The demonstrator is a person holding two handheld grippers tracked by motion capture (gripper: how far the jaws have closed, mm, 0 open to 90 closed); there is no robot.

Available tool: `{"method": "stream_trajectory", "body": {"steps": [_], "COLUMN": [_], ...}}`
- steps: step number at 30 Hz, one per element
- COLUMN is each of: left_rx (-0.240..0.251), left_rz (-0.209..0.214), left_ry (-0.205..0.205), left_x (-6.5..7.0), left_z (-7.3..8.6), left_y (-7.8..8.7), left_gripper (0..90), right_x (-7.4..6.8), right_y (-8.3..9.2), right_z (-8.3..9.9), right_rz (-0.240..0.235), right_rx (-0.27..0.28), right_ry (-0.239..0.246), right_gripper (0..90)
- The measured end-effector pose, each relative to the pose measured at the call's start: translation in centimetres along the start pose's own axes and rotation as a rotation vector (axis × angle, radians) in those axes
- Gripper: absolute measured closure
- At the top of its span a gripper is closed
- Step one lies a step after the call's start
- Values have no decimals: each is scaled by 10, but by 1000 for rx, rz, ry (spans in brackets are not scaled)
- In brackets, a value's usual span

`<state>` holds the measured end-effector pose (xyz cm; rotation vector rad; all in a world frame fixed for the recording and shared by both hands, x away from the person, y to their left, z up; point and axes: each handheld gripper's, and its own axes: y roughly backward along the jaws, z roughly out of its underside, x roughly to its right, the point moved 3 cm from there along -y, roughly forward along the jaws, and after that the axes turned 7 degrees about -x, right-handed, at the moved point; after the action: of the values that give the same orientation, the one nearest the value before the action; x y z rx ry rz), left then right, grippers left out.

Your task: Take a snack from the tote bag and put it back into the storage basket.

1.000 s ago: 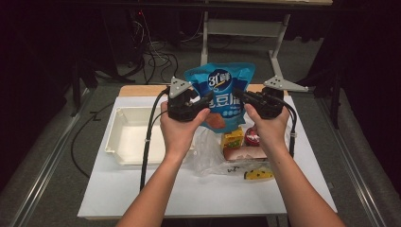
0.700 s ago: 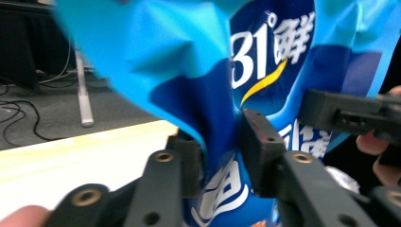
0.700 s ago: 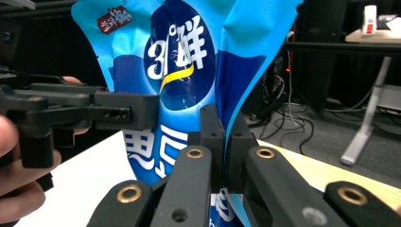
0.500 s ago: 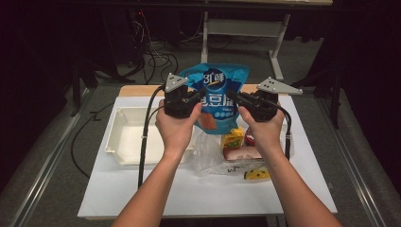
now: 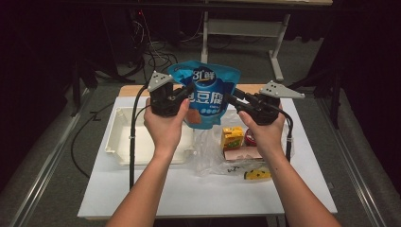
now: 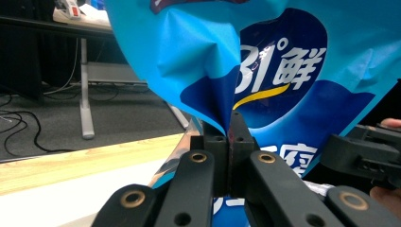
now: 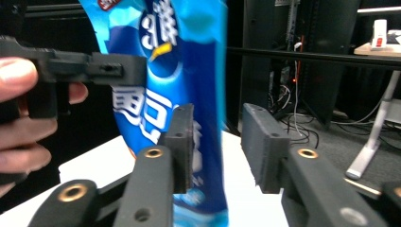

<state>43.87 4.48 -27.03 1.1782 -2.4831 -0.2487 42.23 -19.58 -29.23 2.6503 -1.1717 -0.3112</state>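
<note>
Up above the table (image 5: 156,198), the left gripper (image 5: 188,94) pinches the blue pouch (image 5: 208,92) tight by its edge. The right gripper (image 5: 231,100) has just been opening, its pads apart on either side of the pouch's other edge.

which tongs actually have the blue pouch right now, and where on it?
Left tongs are shut on a pinched fold at the side edge of the blue pouch. Right tongs have just been opening; the pouch's other edge sits between the pads, not pressed.

Left gripper (image 6: 230,142) jaws pressed together on a puckered fold of the blue pouch (image 6: 283,71) rising above them, right gripper (image 6: 366,151) beside them at right, wooden table edge (image 6: 85,161) at left.
</note>
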Motion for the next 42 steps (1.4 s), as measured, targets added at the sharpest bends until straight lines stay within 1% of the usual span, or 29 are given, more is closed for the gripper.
{"method": "stream_trajectory", "body": {"steps": [2, 3, 4, 5, 6, 7, 8, 10, 14, 15, 18, 21, 24, 25, 26, 30, 33, 36, 37, 38, 39, 40, 41, 42], "left_rx": [4, 4, 2, 2, 3, 3, 5, 9, 11, 11, 15, 19, 15, 15, 16, 15, 11, 20, 20, 20, 15, 15, 10, 6], "left_rz": [-4, -4, -4, -7, -10, -10, -13, -12, -23, -23, -24, -29, -40, -40, -50, -57, -59, -36, -36, -34, -43, -43, -49, -61], "left_ry": [1, 1, -1, -4, -4, -4, 3, 8, 7, 7, 0, 3, 1, 1, 1, 6, 4, 17, 17, 16, 28, 28, 28, 26], "left_x": [-3, -3, -6, -7, -9, -9, -13, -18, -25, -25, -36, -44, -50, -50, -55, -64, -71, -80, -80, -83, -91, -91, -97, -99], "left_z": [0, 0, 0, 0, 0, 0, 1, 0, 0, 0, 1, 3, 5, 5, 7, 10, 12, 13, 13, 14, 16, 16, 19, 20], "left_y": [2, 2, 4, 4, 6, 6, 8, 10, 15, 15, 19, 22, 24, 24, 24, 26, 27, 28, 28, 29, 30, 30, 30, 30], "left_gripper": [900, 900, 900, 900, 900, 900, 900, 900, 900, 900, 900, 900, 900, 900, 900, 900, 900, 900, 900, 900, 900, 900, 900, 900], "right_x": [0, 0, 1, 1, 1, 1, 2, 3, 6, 6, 13, 20, 27, 29, 31, 35, 38, 40, 41, 41, 41, 41, 41, 41], "right_y": [1, 1, 2, 3, 3, 3, 6, 9, 16, 16, 22, 25, 30, 32, 33, 39, 45, 52, 54, 57, 60, 62, 64, 65], "right_z": [3, 3, 5, 7, 9, 9, 13, 17, 25, 25, 36, 46, 56, 59, 62, 74, 81, 89, 91, 94, 96, 99, 102, 106], "right_rz": [-15, -15, -21, -24, -22, -22, -9, -10, 2, 2, 22, 39, 57, 64, 67, 86, 92, 92, 91, 96, 100, 103, 110, 116], "right_rx": [-7, -7, -17, -25, -34, -34, -52, -61, -73, -73, -83, -97, -106, -109, -112, -125, -123, -121, -121, -123, -123, -126, -132, -136], "right_ry": [3, 3, 6, 9, 11, 11, 25, 25, 21, 21, 9, -9, -27, -32, -36, -47, -55, -79, -85, -89, -94, -93, -95, -93], "right_gripper": [551, 551, 488, 462, 443, 443, 423, 401, 382, 382, 357, 334, 326, 325, 323, 322, 321, 321, 321, 322, 322, 321, 322, 322]}}
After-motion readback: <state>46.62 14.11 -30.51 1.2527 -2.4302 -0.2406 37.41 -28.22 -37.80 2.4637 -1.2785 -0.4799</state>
